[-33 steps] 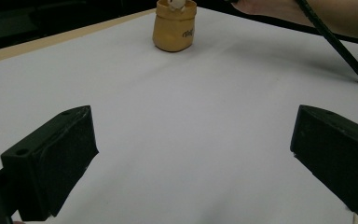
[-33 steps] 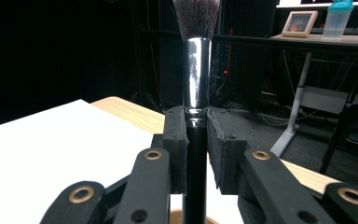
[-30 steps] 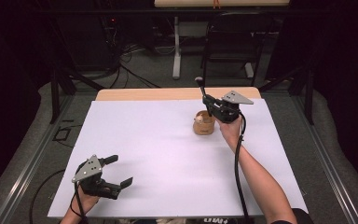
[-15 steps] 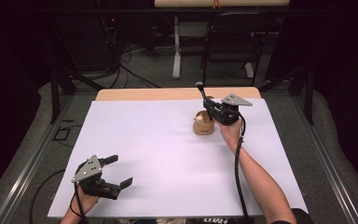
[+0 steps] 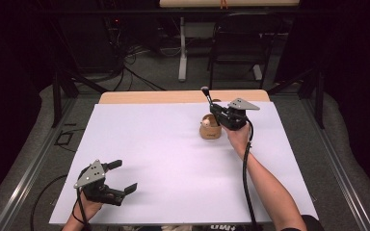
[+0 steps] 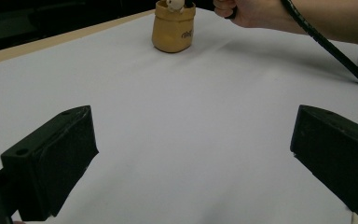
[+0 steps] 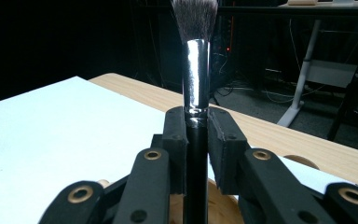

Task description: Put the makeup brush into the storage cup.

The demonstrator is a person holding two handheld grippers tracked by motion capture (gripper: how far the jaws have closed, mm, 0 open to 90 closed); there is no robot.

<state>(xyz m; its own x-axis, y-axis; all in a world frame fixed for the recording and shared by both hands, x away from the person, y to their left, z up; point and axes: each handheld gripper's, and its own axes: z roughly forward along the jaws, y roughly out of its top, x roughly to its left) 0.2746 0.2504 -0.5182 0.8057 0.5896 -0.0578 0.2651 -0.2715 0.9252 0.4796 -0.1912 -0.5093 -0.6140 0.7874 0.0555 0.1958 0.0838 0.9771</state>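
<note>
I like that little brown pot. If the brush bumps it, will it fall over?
Probably not easily. The pot looks squat, with a wide flat bottom on the table. It is small and probably light, so it may slide. The brush pinched in the right gripper looks stiff.

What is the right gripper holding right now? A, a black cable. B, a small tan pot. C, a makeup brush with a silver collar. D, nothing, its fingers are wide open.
C: in the right gripper view, the right gripper is clamped on the black handle of the brush, silver collar and bristles pointing up, while the tan pot stands on the table below it.
</note>
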